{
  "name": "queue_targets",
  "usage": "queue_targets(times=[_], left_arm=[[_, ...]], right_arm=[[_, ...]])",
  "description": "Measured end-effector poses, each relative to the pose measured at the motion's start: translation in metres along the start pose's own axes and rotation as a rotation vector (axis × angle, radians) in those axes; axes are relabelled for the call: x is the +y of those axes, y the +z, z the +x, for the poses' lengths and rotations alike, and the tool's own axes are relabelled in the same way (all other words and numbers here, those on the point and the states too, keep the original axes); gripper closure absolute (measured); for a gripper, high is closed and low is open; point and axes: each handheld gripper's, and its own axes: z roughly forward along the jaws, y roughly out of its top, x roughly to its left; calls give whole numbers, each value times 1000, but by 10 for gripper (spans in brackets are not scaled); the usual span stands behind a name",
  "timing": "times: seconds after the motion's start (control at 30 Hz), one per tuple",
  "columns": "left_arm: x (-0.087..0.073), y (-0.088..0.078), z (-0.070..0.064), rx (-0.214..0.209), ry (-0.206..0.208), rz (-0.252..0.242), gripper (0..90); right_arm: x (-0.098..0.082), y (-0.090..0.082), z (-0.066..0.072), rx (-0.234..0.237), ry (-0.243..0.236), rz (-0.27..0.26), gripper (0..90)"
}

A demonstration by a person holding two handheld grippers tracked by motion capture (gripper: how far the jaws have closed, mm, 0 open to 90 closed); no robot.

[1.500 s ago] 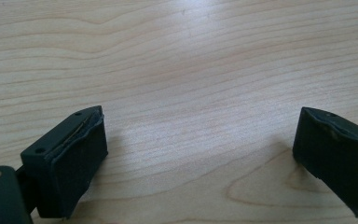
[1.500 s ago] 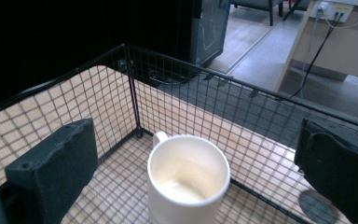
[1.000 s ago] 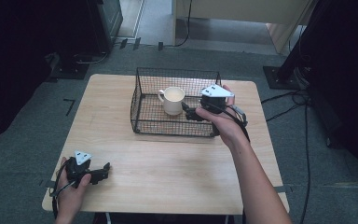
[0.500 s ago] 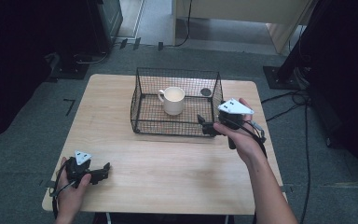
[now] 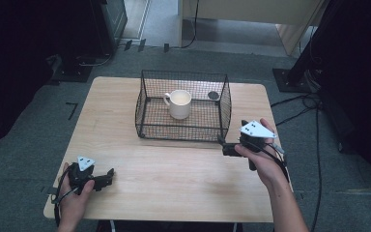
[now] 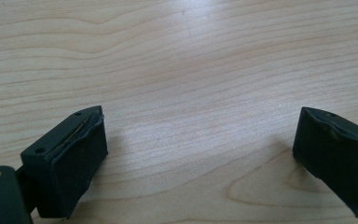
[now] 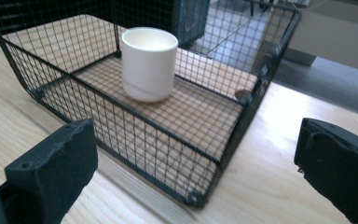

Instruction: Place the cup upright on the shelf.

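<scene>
A black wire basket (image 5: 186, 131) stands at the back middle of the wooden table (image 5: 174, 188). Inside it sits a white mug (image 5: 179, 103), upright, and a small dark round object (image 5: 213, 95) lies in its back right corner. My right gripper (image 5: 227, 146) hovers just off the basket's front right corner, open and empty. In the right gripper view its jaws are spread wide toward the basket (image 7: 144, 149), the mug (image 7: 149, 63) and the round object (image 7: 244, 94). My left gripper (image 5: 105, 177) rests open near the table's front left; its view has only bare wood (image 6: 196, 70) between the jaws.
Dark carpet surrounds the table. Cables (image 5: 314, 104) run along the floor at the right, and dark equipment stands behind the table at the back left. Bare wood lies between the basket and the front edge.
My right gripper has drawn back from over the basket's right side to the table in front of its right corner. The small dark round object now shows in the basket. The left gripper stayed put.
</scene>
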Motion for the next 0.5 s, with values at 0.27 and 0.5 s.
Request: queue_targets(times=[0.27, 0.5], left_arm=[[0, 0, 0, -1, 0, -1, 34], [0, 0, 0, 0, 2, 0, 34]], right_arm=[[-29, -11, -10, -24, 30, 24, 0], [-54, -21, -17, -57, 30, 50, 0]])
